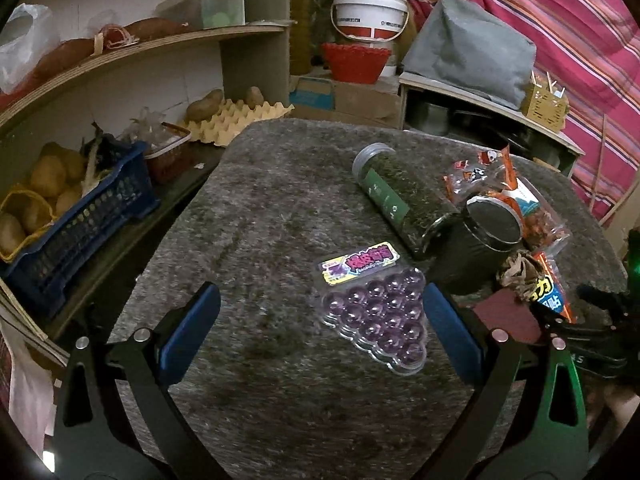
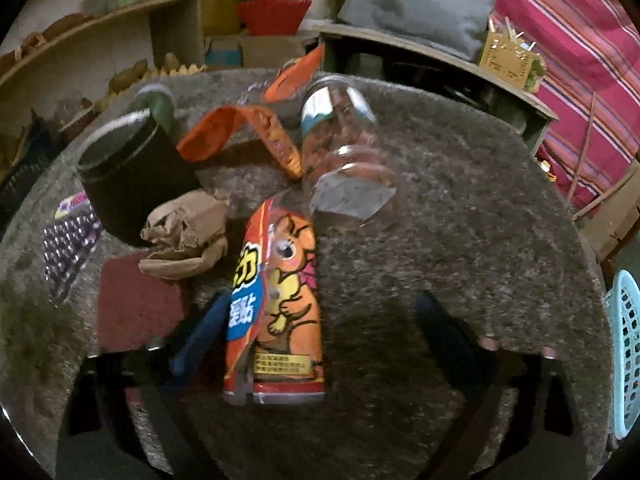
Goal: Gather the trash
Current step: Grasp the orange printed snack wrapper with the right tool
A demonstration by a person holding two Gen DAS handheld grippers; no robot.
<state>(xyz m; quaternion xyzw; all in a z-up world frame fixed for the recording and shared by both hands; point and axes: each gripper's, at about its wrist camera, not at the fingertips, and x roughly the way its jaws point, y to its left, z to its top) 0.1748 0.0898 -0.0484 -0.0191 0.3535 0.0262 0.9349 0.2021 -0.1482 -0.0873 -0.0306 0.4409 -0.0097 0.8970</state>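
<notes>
— Grey felt covers our desk (image 1: 260, 208), and the trash sits toward its right half. What do we have under the left hand-held gripper (image 1: 320, 328)?

— Its blue pads are spread wide, holding nothing. Between them, nearer the right pad, lies the purple blister pack (image 1: 376, 312), flat on the felt.

— And beyond that?

— We see a tube of green tea leaves (image 1: 396, 196) on its side, its far end just beside an upright black tin (image 1: 484, 240). Behind them lies a clear snack bag (image 1: 480, 172) with orange edges.

— Our right hand-held gripper (image 2: 320, 332)?

— Also open and empty. The orange mouse-print wrapper (image 2: 284, 304) lies between its fingers, close against the left one; we cannot tell whether they touch, the view is blurred.

— What surrounds that wrapper?

— Crumpled brown paper (image 2: 184, 236) to its left, resting partly on a dark red pad (image 2: 136, 308), with the black tin behind. A clear plastic jar (image 2: 344, 140) lies on its side ahead. A light blue basket (image 2: 626, 360) stands off the desk's right edge.
</notes>
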